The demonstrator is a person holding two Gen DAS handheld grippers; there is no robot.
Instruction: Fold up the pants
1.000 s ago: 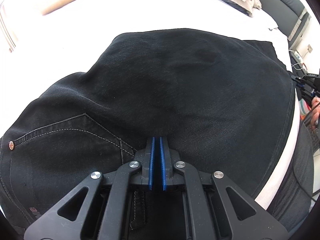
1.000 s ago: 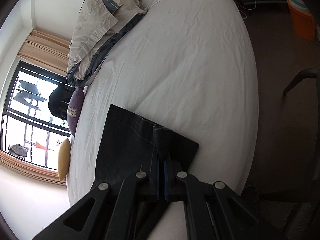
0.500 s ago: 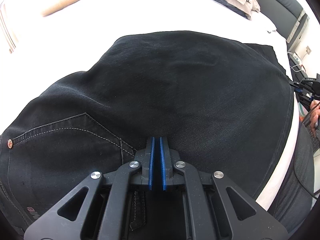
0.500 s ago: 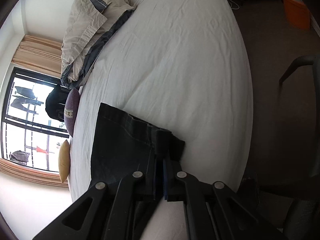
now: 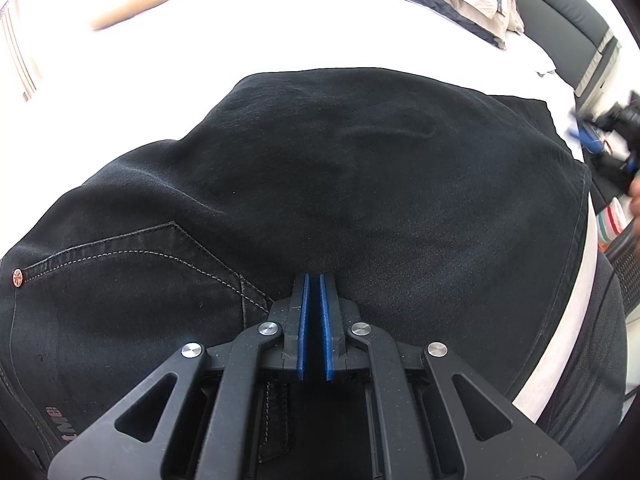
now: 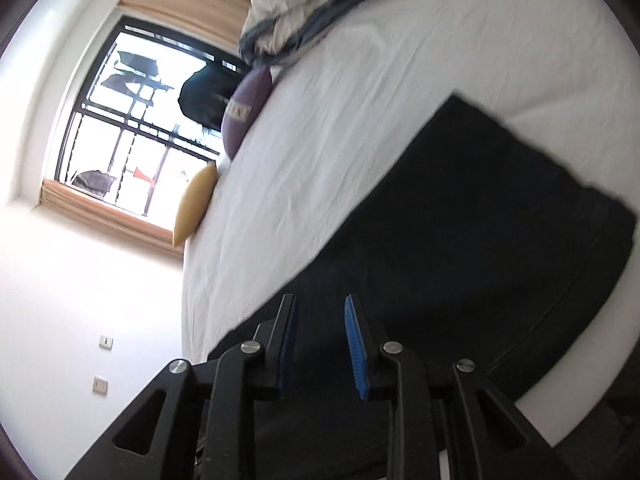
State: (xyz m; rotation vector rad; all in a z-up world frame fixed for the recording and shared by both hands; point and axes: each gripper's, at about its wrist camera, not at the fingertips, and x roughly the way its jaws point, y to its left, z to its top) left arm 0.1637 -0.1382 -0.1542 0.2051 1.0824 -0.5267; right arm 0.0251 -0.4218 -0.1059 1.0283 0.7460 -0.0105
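Note:
Black jeans [image 5: 340, 184] lie folded on a white bed [image 5: 280, 32], with a back pocket and a copper rivet [image 5: 17, 278] at the left. My left gripper [image 5: 314, 280] sits low over the jeans near the pocket, its blue pads nearly closed with a thin gap and nothing between them. My right gripper [image 6: 320, 304] is open and empty above the jeans [image 6: 480, 240]. It also shows, blurred, at the right edge of the left wrist view [image 5: 592, 136].
A crumpled beige and grey duvet [image 6: 320, 4] lies at the head of the bed. A purple cushion [image 6: 246, 108] and a yellow cushion [image 6: 196, 204] rest by the window [image 6: 140, 120]. The bed edge [image 5: 576, 320] runs along the right.
My right gripper has let go of the jeans' hem, opened and swung up and back over the jeans. My left gripper has hardly moved.

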